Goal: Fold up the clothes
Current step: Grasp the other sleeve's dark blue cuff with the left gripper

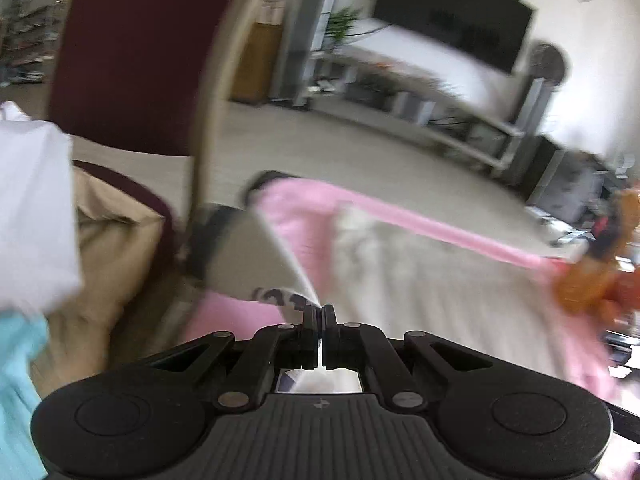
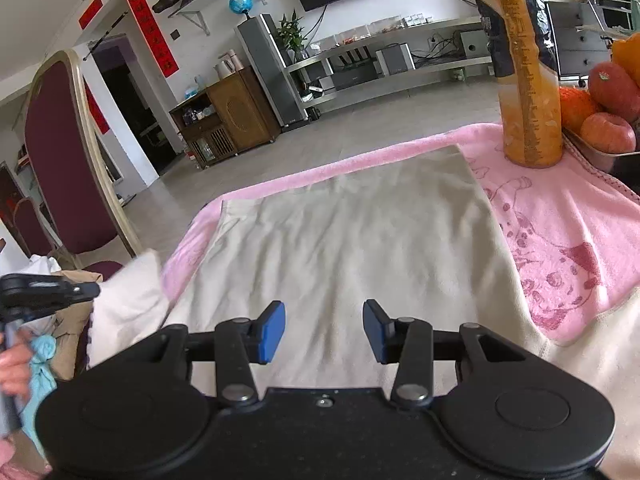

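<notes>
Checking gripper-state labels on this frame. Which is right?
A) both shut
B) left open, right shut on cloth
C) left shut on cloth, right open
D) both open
C: in the left wrist view the left gripper has its fingers pinched together on an edge of the cloth, while in the right wrist view the right gripper has its blue pads wide apart, holding nothing, above the cloth.

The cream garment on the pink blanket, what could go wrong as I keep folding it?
The left tool is shut on a thin edge of the cream garment; the cloth could slip out mid-fold. An orange juice bottle stands on the pink blanket beside the garment, so dragging the blanket might tip it. The right tool hangs open, pinning nothing, so the flat part may shift.
</notes>
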A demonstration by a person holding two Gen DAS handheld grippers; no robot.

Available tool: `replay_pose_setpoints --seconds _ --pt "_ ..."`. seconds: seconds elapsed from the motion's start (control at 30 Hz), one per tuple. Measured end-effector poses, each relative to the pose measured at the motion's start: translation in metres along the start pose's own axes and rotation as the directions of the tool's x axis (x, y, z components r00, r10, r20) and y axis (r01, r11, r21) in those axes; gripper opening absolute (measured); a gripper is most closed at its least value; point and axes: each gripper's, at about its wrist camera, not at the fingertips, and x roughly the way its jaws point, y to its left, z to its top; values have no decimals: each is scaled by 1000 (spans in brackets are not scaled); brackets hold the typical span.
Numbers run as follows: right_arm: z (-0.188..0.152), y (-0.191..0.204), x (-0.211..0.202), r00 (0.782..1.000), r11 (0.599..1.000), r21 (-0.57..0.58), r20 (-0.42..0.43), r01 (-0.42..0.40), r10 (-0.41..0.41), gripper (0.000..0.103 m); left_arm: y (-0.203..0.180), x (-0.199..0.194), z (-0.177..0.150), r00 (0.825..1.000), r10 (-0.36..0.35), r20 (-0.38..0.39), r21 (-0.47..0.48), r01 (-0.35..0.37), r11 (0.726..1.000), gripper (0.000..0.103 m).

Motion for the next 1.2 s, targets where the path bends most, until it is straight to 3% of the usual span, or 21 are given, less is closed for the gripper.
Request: replay_pose_setpoints --seconds 0.1,0.2,0.5,0.57,0.63,0.73,0.87,0.97,1.1,1.2 --pt "1 -1 -1 1000 1000 3 0 -1 1 42 -27 -9 -28 994 -87 -73 6 87 996 3" --pt "1 -3 -2 1000 1000 5 -2 1 -1 42 -49 4 -66 953 -150 -263 15 159 987 9" --pt "6 -5 -9 1000 1000 15 11 -14 14 46 5 -20 -41 988 -105 -110 -193 82 978 18" --pt "6 -6 -9 1000 1000 19 12 -20 20 46 17 -24 -34 993 -87 -81 -244 65 967 27" --pt "6 -5 -9 1000 999 18 11 -27 26 46 47 -3 -19 994 -36 -104 -374 -6 928 29" --pt "5 -3 -8 999 999 11 14 -32 32 46 76 32 -8 985 -43 -166 -496 -45 867 32" --pt "5 -2 -8 999 999 14 9 -37 37 47 83 62 -11 973 -12 -229 -526 -113 843 31" --pt "6 -4 -8 999 999 22 7 -43 43 47 92 78 -10 973 7 -230 -547 -136 826 31" --pt "6 -5 -7 999 999 18 8 -45 45 47 93 92 -9 972 5 -236 -533 -134 836 33" --pt "5 -4 -5 999 999 13 2 -44 44 47 80 95 -11 970 43 -239 -461 -153 874 30"
